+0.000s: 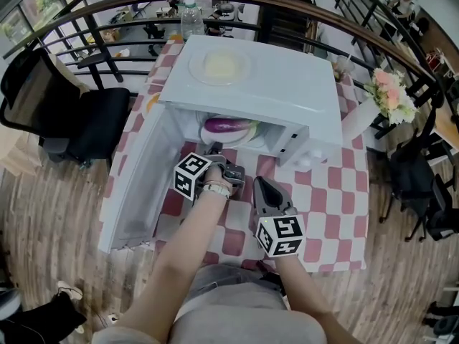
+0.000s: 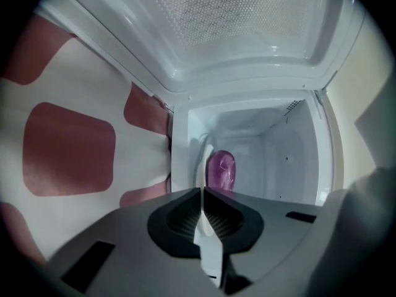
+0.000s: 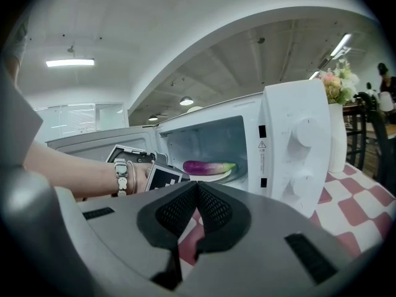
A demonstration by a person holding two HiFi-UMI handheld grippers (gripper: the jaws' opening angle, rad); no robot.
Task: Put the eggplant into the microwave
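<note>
The purple eggplant [image 1: 228, 126] lies on a white plate [image 1: 247, 136] inside the white microwave [image 1: 287, 84], whose door [image 1: 140, 185] hangs open to the left. My left gripper [image 1: 215, 151] is shut and empty just in front of the opening. In the left gripper view its jaws [image 2: 202, 193] point into the cavity at the eggplant [image 2: 221, 171]. My right gripper [image 1: 262, 185] is nearer to me over the checked cloth, shut with nothing in it. In the right gripper view, past the shut jaws [image 3: 197, 187], the eggplant [image 3: 209, 167] shows on its plate.
A glass plate [image 1: 219, 66] rests on top of the microwave. A water bottle [image 1: 191, 16] stands behind it, and a flower vase [image 1: 391, 95] at the table's right. The control panel [image 3: 297, 147] is right of the cavity. A black chair [image 1: 79, 120] stands to the left.
</note>
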